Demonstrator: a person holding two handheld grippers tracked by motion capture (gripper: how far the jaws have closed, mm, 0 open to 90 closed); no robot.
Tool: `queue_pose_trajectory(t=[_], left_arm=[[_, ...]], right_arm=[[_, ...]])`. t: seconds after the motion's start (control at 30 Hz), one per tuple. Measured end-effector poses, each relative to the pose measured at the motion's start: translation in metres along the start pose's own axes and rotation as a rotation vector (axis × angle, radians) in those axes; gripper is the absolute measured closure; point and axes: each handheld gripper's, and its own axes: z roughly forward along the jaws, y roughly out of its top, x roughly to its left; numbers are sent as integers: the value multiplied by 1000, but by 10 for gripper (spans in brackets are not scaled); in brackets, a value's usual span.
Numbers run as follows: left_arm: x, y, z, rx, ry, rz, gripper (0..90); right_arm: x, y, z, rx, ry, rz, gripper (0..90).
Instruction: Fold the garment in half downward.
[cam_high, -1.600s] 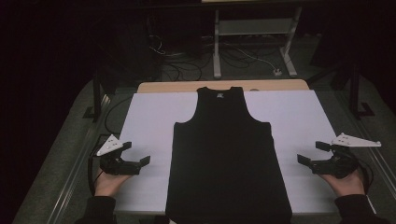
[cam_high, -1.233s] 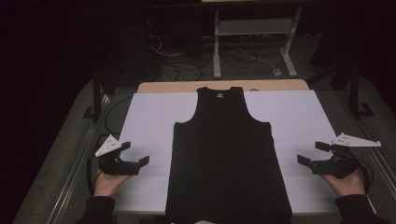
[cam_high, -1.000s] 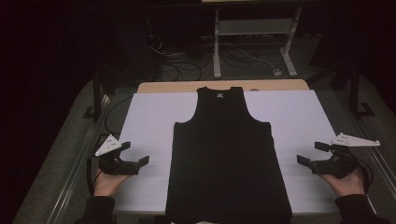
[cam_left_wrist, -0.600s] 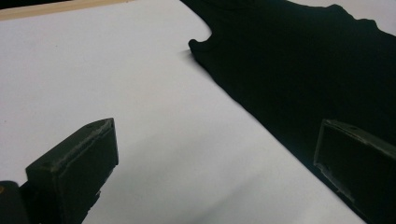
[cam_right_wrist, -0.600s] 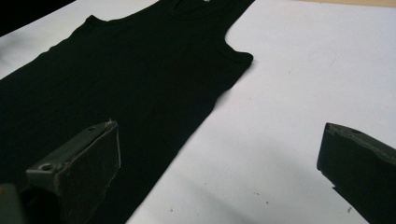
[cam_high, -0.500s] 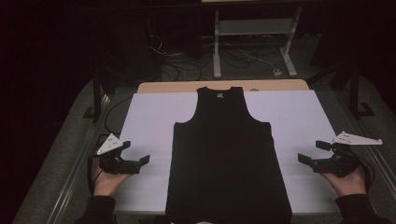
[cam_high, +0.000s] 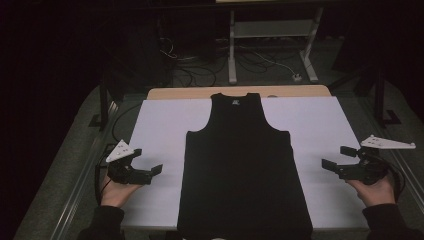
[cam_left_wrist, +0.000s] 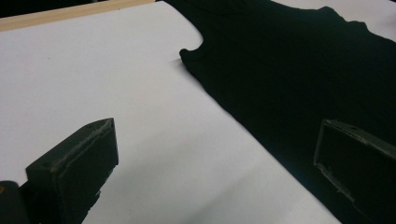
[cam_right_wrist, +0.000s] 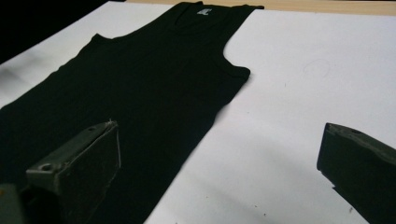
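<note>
A black tank top (cam_high: 242, 165) lies flat on a white sheet (cam_high: 160, 130), neck toward the far edge, hem at the near edge. My left gripper (cam_high: 147, 161) hovers over the sheet to the left of the garment, open and empty, jaws pointing right. In the left gripper view the tank top (cam_left_wrist: 299, 79) and its armhole lie ahead. My right gripper (cam_high: 338, 158) sits to the right of the garment, open and empty, pointing left. The right gripper view looks across the tank top (cam_right_wrist: 154, 79) up to its neck label.
The white sheet covers a wooden table whose far edge (cam_high: 240, 91) shows beyond it. Metal rails run along both sides of the table. Behind it stand a desk frame (cam_high: 272, 37) and floor cables (cam_high: 200, 65) in a dark room.
Both grippers stay nearly still beside the tank top; the left one drifts only slightly. The garment has not moved.
</note>
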Motion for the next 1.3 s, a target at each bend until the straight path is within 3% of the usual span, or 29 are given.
queue_pose_trajectory(t=[0.43,0.83,1.3], left_arm=[[4,7,4,29,5,19,0],[15,23,4,42,4,17,0],[19,38,17,94,-15,37,0]], right_arm=[[-1,10,6,33,-10,-20,0],[-2,29,10,45,-16,-56,0],[-12,45,23,75,-21,-53,0]])
